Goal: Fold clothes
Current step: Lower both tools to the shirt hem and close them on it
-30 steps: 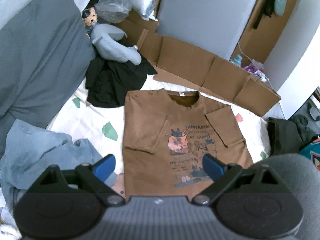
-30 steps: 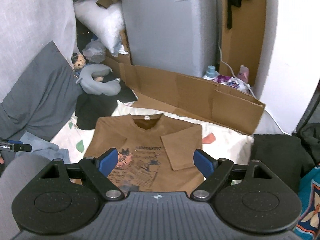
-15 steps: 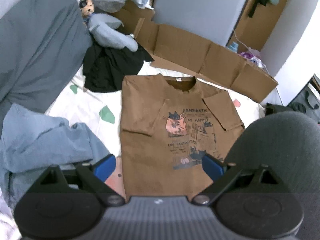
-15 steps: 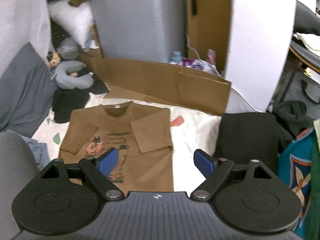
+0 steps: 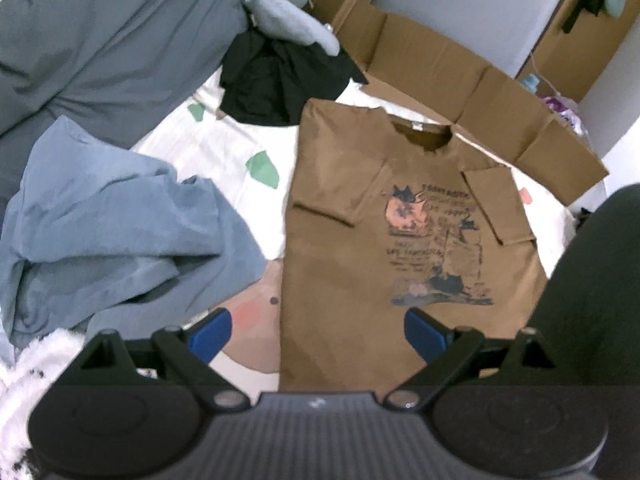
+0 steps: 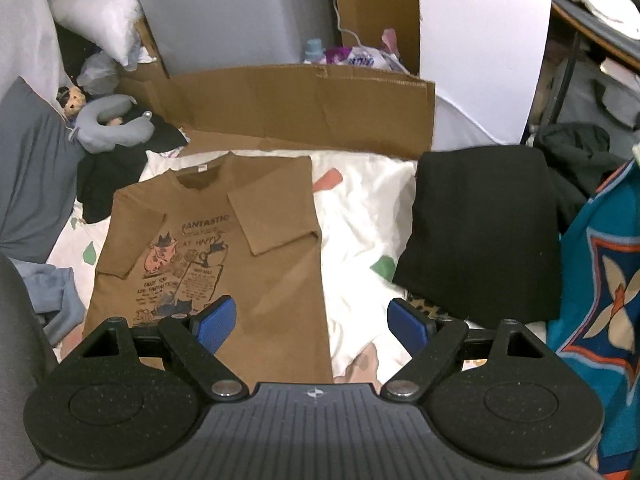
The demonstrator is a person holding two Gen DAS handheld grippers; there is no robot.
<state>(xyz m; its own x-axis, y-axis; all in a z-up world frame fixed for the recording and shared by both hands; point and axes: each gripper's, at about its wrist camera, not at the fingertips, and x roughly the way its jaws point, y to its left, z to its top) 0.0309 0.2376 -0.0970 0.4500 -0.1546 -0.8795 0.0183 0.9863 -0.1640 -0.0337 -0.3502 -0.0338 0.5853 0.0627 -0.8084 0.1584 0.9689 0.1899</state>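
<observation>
- Our left gripper (image 5: 316,336) and right gripper (image 6: 312,320) both gape wide, holding nothing.
- Just ahead of them lies the brown shirt (image 6: 208,248), flat, both sleeves folded inward; we judge the lengthwise fold comes next, gripping its near hem.
- Right of it, bare sheet (image 6: 360,216), then folded black cloth (image 6: 480,232).
- Left, a crumpled blue garment (image 5: 112,224).
- Beyond, cardboard (image 6: 304,108).

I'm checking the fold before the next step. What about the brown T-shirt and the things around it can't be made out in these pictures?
- Brown T-shirt hem: cut off in both views by the left gripper and right gripper bodies.
- Chest print small text: blurred in the left view, too small in the right.
- Collar label: too small to read.
- Folded black garment: its type is unclear, and it hides a leopard-print item beneath it.
</observation>
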